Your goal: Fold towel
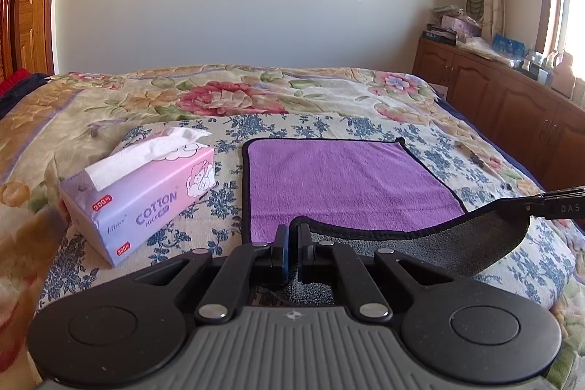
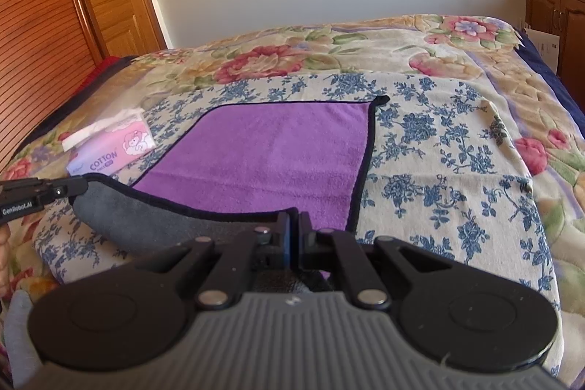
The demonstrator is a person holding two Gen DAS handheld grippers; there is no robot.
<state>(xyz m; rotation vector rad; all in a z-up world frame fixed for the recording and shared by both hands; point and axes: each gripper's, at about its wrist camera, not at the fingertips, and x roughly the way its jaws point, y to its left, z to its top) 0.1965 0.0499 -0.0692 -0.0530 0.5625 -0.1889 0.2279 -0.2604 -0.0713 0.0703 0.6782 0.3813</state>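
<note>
Left gripper (image 1: 292,236) and right gripper (image 2: 294,225) each pinched, apparently, the towel's (image 1: 343,181) near edge, lifted between their fingers.

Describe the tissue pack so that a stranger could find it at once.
On the bed, look at the blue-flowered cloth. Left of the purple towel lies the tissue pack. Only it is pink and lilac, printed COTTON, with white tissue sticking out.
</note>
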